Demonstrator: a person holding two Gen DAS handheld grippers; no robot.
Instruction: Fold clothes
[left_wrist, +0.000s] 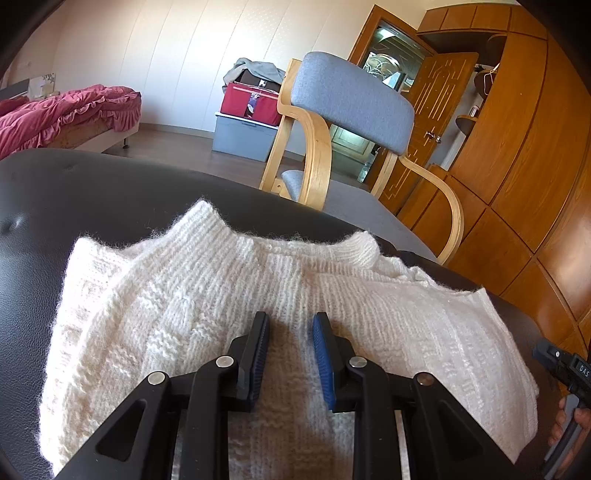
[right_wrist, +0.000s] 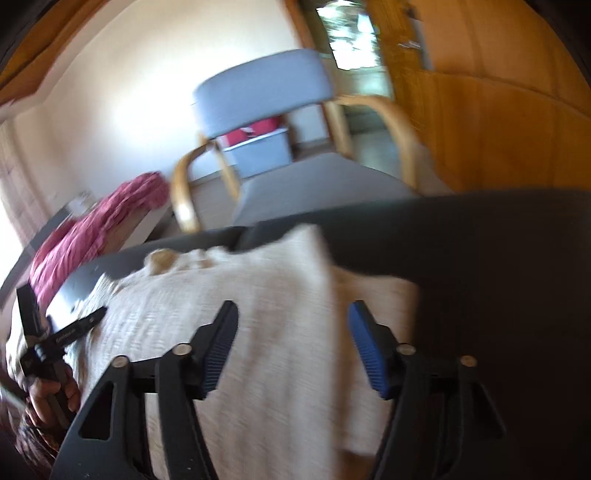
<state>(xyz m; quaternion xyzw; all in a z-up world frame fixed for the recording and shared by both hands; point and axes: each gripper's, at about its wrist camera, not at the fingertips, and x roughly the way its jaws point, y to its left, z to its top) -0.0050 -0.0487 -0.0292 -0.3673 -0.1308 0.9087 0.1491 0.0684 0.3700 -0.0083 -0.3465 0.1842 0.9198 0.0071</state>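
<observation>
- White knit sweater (left_wrist: 258, 295) lies partly folded on the black table (left_wrist: 74, 192), filling the lower centre of both wrist views.
- Your left gripper (left_wrist: 290, 325) hovers over the knit, jaws parted, nothing pinched.
- Your right gripper (right_wrist: 291, 314) is released, wide over the folded edge (frame blurred).
- Judged step: between folds. Next: pick a fresh edge and close on it.

A cream-white sweater (left_wrist: 258, 314) with ribbed and cable knit patterns fills the lower centre on a black tabletop (left_wrist: 92, 192). The black left hand-held gripper (left_wrist: 290, 332) has blue pads. Farther back are a grey-cushioned chair (left_wrist: 351, 107) with a pale wood frame, a crimson ruffled bedspread (left_wrist: 66, 110) at upper left, and orange-brown wooden cabinets (left_wrist: 517, 147) at right.
</observation>
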